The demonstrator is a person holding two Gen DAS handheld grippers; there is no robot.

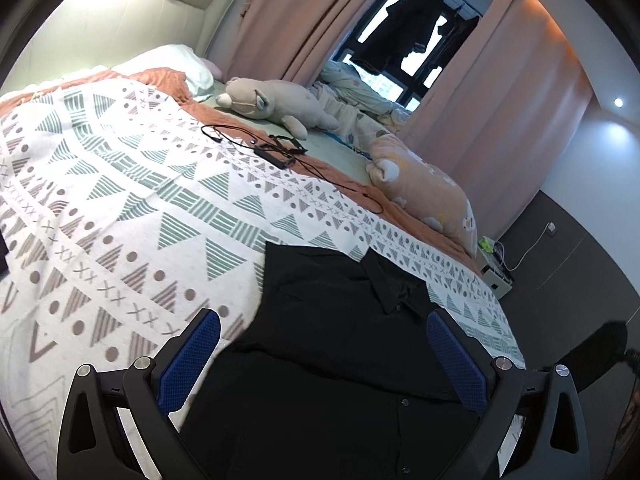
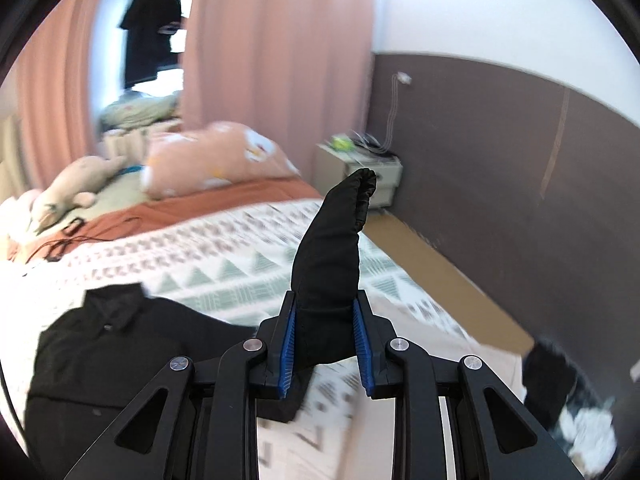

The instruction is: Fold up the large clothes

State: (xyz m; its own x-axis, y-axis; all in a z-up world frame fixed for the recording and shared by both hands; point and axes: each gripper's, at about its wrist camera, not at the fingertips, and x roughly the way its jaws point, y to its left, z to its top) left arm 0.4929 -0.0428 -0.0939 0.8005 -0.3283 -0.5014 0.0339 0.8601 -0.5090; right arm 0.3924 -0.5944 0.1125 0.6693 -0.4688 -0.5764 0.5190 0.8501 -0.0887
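Observation:
A black collared shirt (image 1: 340,320) lies flat on the patterned bedspread (image 1: 120,200), collar toward the pillows. My left gripper (image 1: 324,320) is open, its blue pads wide apart just above the shirt's body. My right gripper (image 2: 325,304) is shut on a bunched part of the black shirt, likely a sleeve (image 2: 332,248), which stands up between the pads. The rest of the shirt (image 2: 120,344) lies to the left in the right wrist view.
A plush bear (image 1: 276,104), a peach pillow (image 1: 424,188) and a black cable with a charger (image 1: 272,152) lie further up the bed. A bedside cabinet (image 2: 360,172) stands by the brown wall. Pink curtains (image 1: 304,20) frame a window.

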